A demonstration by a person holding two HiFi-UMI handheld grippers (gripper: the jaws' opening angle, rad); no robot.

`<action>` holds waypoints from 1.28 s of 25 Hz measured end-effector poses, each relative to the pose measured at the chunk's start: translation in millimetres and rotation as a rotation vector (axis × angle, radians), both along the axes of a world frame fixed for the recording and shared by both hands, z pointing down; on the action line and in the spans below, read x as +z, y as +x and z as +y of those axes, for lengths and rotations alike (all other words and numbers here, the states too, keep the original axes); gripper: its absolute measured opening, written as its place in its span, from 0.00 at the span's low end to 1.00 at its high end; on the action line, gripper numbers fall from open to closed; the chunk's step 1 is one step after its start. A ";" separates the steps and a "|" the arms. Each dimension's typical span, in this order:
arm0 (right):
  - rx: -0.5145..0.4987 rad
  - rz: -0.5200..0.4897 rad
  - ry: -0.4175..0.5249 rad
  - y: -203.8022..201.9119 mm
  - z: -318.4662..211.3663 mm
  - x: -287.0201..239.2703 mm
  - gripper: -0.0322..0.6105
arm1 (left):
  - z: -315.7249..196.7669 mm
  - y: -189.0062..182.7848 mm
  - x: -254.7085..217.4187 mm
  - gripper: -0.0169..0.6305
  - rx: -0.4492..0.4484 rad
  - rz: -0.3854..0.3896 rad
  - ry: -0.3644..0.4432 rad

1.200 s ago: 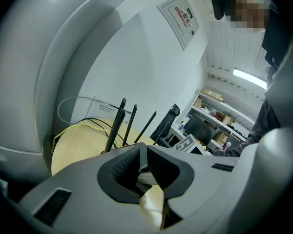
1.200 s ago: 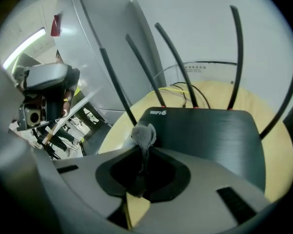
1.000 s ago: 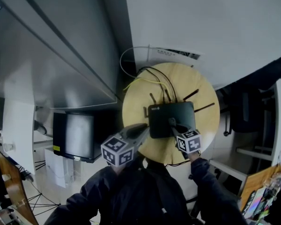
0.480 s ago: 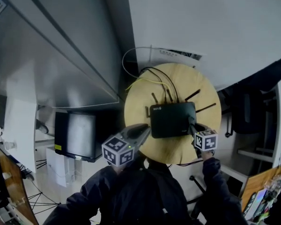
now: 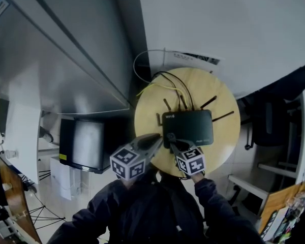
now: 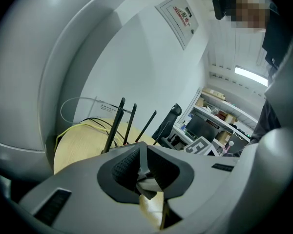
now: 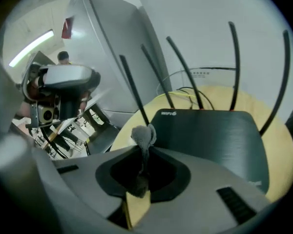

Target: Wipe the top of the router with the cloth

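Right gripper (image 7: 144,152) clamped on the cloth (image 7: 143,134) at the router's (image 7: 210,135) near left corner; left gripper (image 6: 140,157) closed, holding nothing.

Only a small grey, fuzzy tuft of cloth shows above the meeting jaws, the rest being pinched out of sight, and whether it touches the casing cannot be told. The router is a flat, matte black box with thin rod antennas (image 7: 132,89), sitting mid-way on a round pale wooden table (image 5: 213,95). Its near edge is cut off by the gripper body in the right gripper view. Black and yellow cables (image 5: 168,80) trail off behind it. The left gripper's ribbed pads are pressed together, just beside the router's left edge (its own view shows only the antennas, the casing being hidden).
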State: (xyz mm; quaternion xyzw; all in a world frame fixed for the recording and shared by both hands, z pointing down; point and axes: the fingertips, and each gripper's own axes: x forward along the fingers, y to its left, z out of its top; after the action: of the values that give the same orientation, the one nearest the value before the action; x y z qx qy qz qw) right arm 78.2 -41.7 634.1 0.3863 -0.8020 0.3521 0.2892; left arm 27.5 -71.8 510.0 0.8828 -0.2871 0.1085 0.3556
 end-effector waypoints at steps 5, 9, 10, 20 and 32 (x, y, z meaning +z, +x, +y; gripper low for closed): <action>-0.044 -0.011 -0.026 -28.0 12.3 11.9 0.16 | 2.7 2.3 -2.0 0.07 -0.012 -0.001 0.001; -0.040 0.018 -0.038 -7.1 14.6 16.3 0.16 | 4.2 2.8 -2.1 0.07 -0.021 -0.005 0.001; -0.035 0.030 -0.037 3.2 14.7 16.8 0.16 | 4.4 3.3 -1.8 0.07 -0.023 -0.006 0.001; 0.122 0.131 -0.037 162.0 14.6 22.0 0.16 | 5.5 3.0 -2.1 0.07 -0.051 -0.035 0.013; 0.210 0.134 -0.013 201.3 11.8 17.8 0.16 | 17.2 -6.8 6.0 0.07 -0.086 -0.041 0.008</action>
State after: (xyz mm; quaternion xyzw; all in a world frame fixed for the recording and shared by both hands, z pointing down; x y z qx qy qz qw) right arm 279.4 -29.9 651.9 0.4888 -0.7339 0.3589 0.3061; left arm 20.7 -54.6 516.0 0.8685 -0.3326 0.1102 0.3506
